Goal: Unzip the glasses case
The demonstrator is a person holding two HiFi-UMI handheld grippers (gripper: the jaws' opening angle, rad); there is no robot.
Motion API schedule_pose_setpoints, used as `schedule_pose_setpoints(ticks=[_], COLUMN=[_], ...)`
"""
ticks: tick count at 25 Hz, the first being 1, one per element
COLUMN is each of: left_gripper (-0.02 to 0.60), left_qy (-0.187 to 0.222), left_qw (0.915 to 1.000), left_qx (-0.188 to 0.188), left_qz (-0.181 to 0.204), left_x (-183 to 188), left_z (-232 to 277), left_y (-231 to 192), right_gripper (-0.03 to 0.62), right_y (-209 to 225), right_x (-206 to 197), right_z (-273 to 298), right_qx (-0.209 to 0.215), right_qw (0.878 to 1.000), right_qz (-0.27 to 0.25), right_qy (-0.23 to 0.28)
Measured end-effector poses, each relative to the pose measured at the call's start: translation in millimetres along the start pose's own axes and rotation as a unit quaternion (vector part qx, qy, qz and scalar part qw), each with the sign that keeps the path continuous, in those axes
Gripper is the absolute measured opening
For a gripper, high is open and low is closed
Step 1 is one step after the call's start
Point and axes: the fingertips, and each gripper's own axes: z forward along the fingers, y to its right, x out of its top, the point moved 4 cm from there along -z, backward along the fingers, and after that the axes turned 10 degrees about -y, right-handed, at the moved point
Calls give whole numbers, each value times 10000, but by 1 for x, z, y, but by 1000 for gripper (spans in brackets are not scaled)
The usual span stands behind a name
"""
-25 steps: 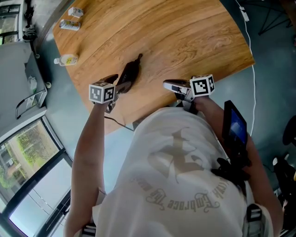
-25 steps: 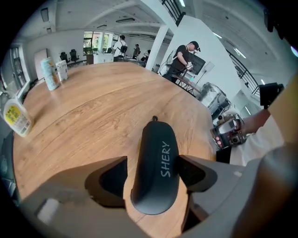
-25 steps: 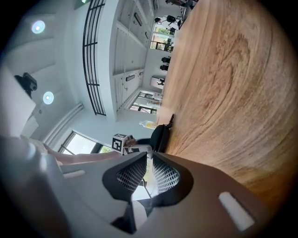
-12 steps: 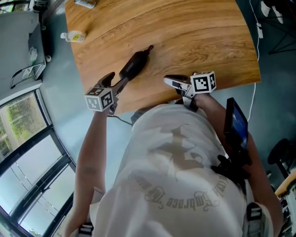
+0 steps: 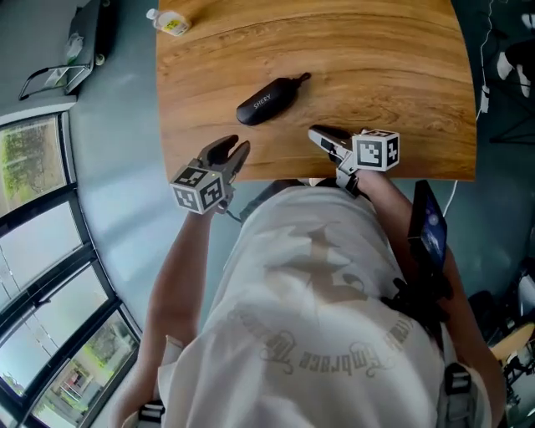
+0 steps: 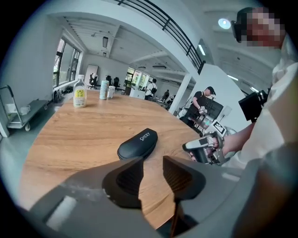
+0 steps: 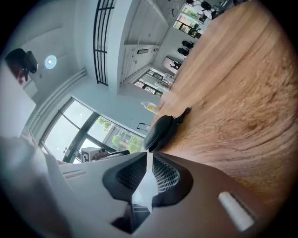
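Observation:
The black glasses case (image 5: pixel 267 102) lies flat on the wooden table (image 5: pixel 376 58), its zipper pull (image 5: pixel 301 78) at the far right end. It also shows in the left gripper view as the case (image 6: pixel 138 144) and in the right gripper view as the case (image 7: pixel 160 132). My left gripper (image 5: pixel 230 155) hovers at the table's near edge, short of the case and apart from it. Its jaws are closing with a gap and nothing between them (image 6: pixel 152 160). My right gripper (image 5: pixel 322 136) sits to the right of the case, shut and empty (image 7: pixel 150 155).
A small bottle (image 5: pixel 170 22) stands at the table's far left corner, and cans (image 6: pixel 104 89) stand near it. The table's near edge runs just under both grippers. A cart (image 5: pixel 50 75) stands on the floor to the left. People stand in the background (image 6: pixel 202 104).
My left gripper has pulled back from the case's near end toward the table edge, and its jaws have narrowed. The right gripper has barely moved.

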Motion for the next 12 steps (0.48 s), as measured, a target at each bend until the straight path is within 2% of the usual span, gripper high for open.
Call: schedule_pose_setpoints(ticks=[3, 5, 8, 12], left_gripper=[77, 38, 15, 9], left_qy=[398, 581, 693, 661], left_qw=[9988, 9979, 9974, 9978], left_qx=[-162, -113, -7, -46], left_qz=[-235, -258, -198, -34], left_x=[-21, -35, -49, -58], left_z=[2, -4, -5, 5], left_y=[20, 28, 36, 47], right_gripper=[40, 38, 38, 38], right_y=[-3, -18, -33, -34], right_x=[-14, -24, -36, -36], right_z=[-10, -2, 10, 10], right_qx=[-524, -729, -839, -941], right_qw=[9962, 9892, 9768, 9675], right_qz=[-449, -845, -1346, -1707], right_qy=[-527, -951, -1441, -1611])
